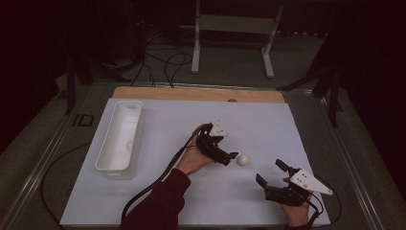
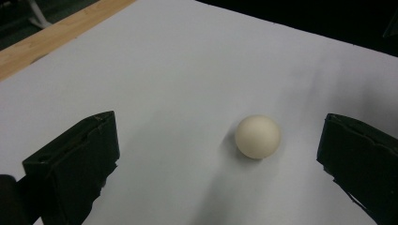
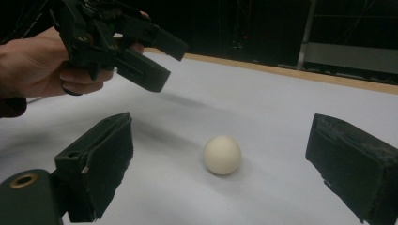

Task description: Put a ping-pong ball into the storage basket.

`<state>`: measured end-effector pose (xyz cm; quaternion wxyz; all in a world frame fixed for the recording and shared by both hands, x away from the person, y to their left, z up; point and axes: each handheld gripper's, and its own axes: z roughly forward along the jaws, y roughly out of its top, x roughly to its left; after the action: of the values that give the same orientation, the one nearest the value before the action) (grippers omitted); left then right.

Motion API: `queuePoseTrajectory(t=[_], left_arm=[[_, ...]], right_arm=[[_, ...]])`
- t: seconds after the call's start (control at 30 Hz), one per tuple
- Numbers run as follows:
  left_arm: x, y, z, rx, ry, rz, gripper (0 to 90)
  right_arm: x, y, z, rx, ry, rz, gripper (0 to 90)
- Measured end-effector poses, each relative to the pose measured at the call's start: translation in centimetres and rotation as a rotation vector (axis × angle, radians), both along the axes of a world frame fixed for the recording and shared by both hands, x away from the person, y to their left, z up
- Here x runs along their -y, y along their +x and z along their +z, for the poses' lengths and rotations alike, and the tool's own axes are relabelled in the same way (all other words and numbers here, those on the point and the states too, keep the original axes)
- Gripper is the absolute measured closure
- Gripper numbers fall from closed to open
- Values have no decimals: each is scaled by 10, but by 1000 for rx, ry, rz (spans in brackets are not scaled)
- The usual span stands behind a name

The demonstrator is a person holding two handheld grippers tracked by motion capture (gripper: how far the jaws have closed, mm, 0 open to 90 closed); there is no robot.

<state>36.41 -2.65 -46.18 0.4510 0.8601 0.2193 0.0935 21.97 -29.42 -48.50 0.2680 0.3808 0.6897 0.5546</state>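
Ball (image 1: 243, 159) lies free on bench (image 1: 268, 129); left tool (image 1: 231, 157) just beside it, jaws apart; right tool (image 1: 271, 173) near, jaws apart.

Left gripper (image 2: 218, 159) jaws spread wide, white ball (image 2: 257, 136) on white sheet (image 2: 178, 70) between them, nearer the right-hand jaw, touching neither, wooden edge (image 2: 51, 35) beyond

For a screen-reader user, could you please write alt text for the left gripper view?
A small cream ball rests on a white table sheet, lying between the left gripper's two wide-open black jaws but nearer the right-hand one, touching neither. A wooden table edge crosses the upper left corner.
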Motion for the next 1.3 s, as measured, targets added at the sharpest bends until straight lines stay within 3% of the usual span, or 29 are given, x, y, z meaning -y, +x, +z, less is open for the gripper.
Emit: queuePoseTrajectory(t=[0.5, 1.3], left_arm=[[10, 1, -9, -8, -4, 1, 0], [31, -2, -21, -27, 33, -36, 3]], right_arm=[[-1, 0, 0, -1, -1, 1, 74], [-1, 0, 0, -2, 0, 3, 73]])
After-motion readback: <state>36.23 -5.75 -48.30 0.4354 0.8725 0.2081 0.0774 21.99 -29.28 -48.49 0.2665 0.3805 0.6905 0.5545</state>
